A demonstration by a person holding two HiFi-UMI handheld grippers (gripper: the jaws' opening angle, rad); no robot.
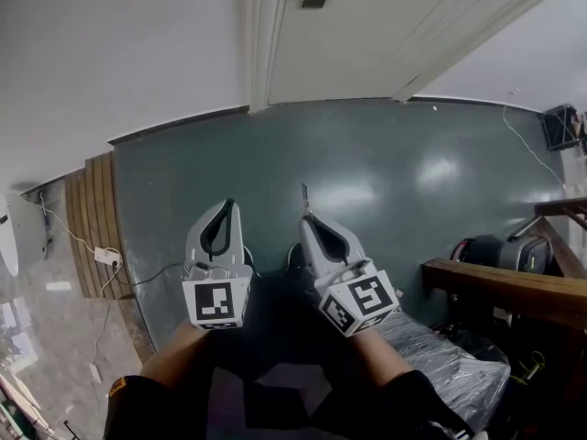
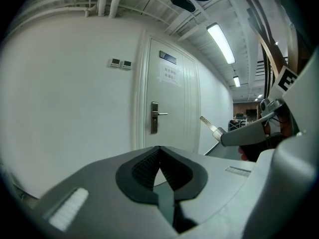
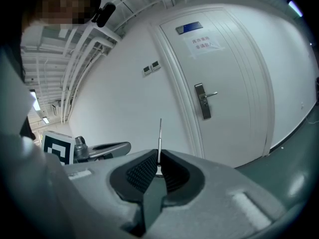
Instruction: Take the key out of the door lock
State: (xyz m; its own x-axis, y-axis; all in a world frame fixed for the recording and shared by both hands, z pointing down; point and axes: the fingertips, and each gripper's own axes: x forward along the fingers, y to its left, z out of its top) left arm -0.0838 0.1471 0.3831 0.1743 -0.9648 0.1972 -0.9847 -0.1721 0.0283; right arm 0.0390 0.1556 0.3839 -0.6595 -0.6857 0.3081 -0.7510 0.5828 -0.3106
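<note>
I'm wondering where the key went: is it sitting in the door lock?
No, the key is pinched upright in the right tongs, held well away from the lock plate on the door.

Glossy teal floor [image 1: 367, 172] — slatted wooden boards [image 1: 90, 223] along its left edge, dark bag [image 1: 495, 251] at right

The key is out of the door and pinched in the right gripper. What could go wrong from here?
1. The right gripper pinches the key only by its head, with the blade sticking out, so it may slip or twist and drop to the green floor.
2. The left gripper, shut and empty, sits close beside it; a bump against the exposed blade could knock the key loose.
</note>
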